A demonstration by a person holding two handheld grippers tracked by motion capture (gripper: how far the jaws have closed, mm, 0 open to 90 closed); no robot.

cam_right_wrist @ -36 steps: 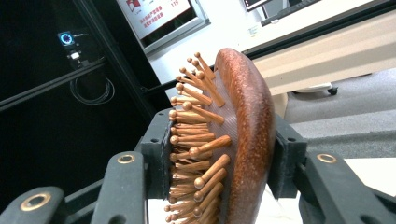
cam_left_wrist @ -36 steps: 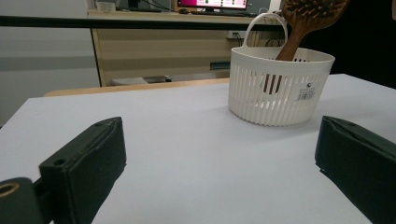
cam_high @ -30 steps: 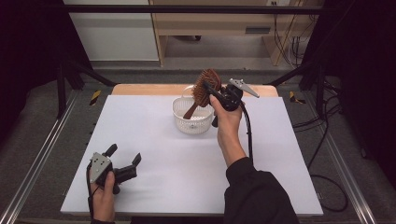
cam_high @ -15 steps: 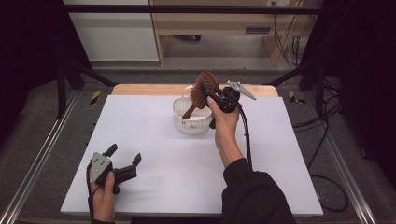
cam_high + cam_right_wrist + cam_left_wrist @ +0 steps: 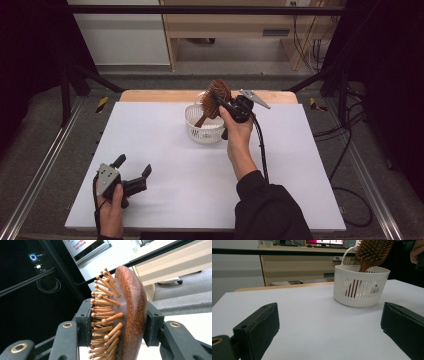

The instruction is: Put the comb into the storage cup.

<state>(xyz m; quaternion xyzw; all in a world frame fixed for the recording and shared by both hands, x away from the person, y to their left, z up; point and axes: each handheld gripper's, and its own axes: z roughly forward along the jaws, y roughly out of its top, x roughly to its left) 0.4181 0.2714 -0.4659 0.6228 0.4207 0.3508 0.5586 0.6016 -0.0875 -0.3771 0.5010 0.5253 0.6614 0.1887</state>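
Note:
My right gripper (image 5: 221, 101) is shut on the head of a brown wooden hairbrush (image 5: 215, 96), held above a white slatted basket (image 5: 205, 131) at the table's far middle. The pads press the brush (image 5: 131, 310) across its bristle face and its smooth back. In the left gripper view the brush handle (image 5: 357, 282) reaches down inside the basket (image 5: 367, 293); I cannot tell whether it touches the bottom. My left gripper (image 5: 133, 170) stands open near the front left of the table, with nothing between its jaws (image 5: 329, 330).
A white sheet (image 5: 165, 165) covers the table, with a wooden strip (image 5: 155, 95) showing along the far edge. A black cable (image 5: 261, 150) trails from the right gripper along the forearm. Metal rails and dark stands flank the table.
The right gripper with the brush has shifted only slightly over the basket. The left gripper has stayed where it was, still open.

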